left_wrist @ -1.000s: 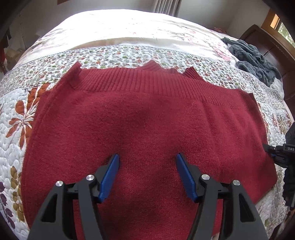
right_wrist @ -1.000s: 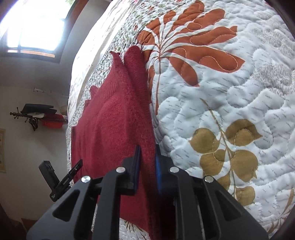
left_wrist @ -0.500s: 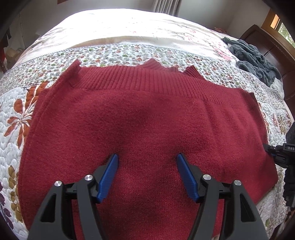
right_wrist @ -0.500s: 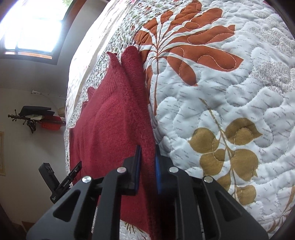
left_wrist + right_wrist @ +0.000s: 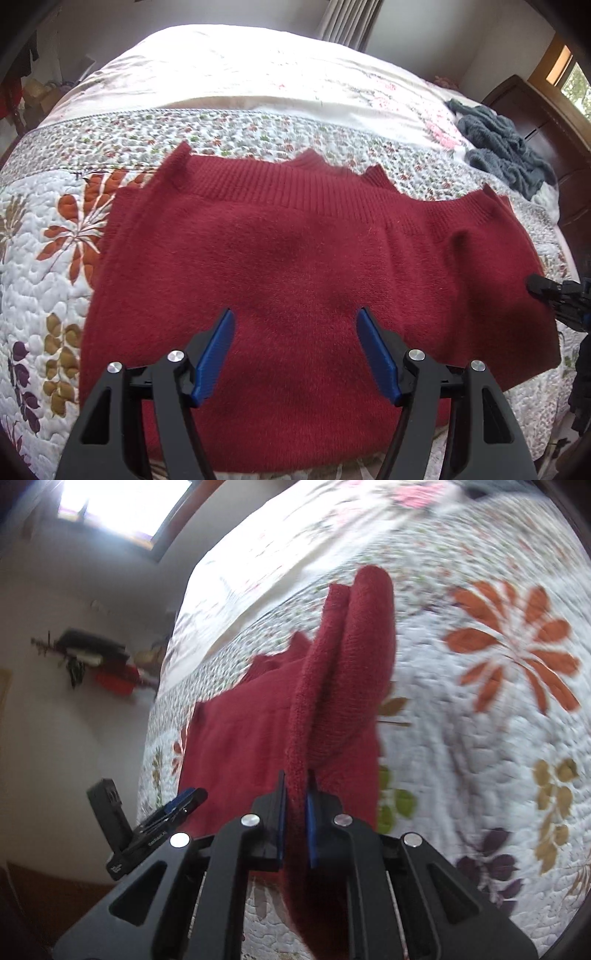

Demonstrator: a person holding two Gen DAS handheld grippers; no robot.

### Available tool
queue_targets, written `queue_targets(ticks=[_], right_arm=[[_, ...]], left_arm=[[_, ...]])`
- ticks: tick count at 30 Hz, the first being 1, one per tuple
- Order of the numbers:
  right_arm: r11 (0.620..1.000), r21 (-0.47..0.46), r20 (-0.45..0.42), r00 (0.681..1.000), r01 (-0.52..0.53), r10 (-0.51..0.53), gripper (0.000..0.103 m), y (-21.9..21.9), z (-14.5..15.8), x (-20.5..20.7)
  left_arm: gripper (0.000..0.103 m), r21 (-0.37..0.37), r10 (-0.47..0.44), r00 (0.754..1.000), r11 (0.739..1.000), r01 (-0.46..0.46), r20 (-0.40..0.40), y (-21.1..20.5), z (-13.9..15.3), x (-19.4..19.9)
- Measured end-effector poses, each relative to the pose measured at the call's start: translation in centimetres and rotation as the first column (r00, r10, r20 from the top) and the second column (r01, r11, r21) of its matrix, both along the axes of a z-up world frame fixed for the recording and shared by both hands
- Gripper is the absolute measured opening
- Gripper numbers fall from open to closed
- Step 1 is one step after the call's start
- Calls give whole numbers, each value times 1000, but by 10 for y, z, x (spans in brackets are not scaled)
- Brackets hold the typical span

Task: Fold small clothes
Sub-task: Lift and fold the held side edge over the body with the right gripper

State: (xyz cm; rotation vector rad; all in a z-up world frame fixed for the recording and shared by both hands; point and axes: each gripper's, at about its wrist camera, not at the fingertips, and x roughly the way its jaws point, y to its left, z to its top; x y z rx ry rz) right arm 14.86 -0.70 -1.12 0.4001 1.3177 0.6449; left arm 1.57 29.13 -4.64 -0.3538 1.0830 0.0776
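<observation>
Knitwear: red sweater spread flat on the floral quilt, ribbed hem at the far side. Fabric looks soft, limp and fuzzy, likely light and prone to sagging; edges and corners offer the best hold. Right gripper, jaws together, pinches the sweater's right edge, lifting a ridge. Left gripper hovers over the near middle, jaws wide apart, holding nothing.

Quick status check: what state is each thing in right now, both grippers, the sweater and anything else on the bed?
Left gripper: open, above the sweater, holding nothing.
Right gripper: shut on the sweater's edge.
Red sweater: mostly flat on the quilt, the pinched edge lifted into a ridge.
Quilt: spread over the bed.
Grey garment: crumpled in a heap, unfolded, at the bed's far side.
</observation>
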Motion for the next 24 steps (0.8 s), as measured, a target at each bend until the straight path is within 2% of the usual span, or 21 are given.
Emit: queue_targets(ticks=[4,8,14,18,19,24], right_arm=[[998,-46,-2,999,-45,45,7,38,-5,-2],[992,-106,-39,997,-69,65,7,69,-26,0],[987,-136,-109,992,-86,71,8,93,-59,0],[991,-107,-139,988,-77,62,10,99,-68,0],[993,-87,-153,986,-77,63,14,98,-69,0],[996,74,-258,964,-54,72,19,83,-81,7]], left_arm=[[69,-13,24,1000,1000,-24,3,11,3,-6],[69,-31,59,998,998,-59,-4,24,0,-12],[69,-46,80,997,996,-80,-6,34,-3,-19],[69,-57,81,997,995,-81,-6,34,-4,-20],[69,-61,81,997,995,-81,-6,33,-4,-20],[69,-91,75,997,993,-75,-3,27,-2,-18]])
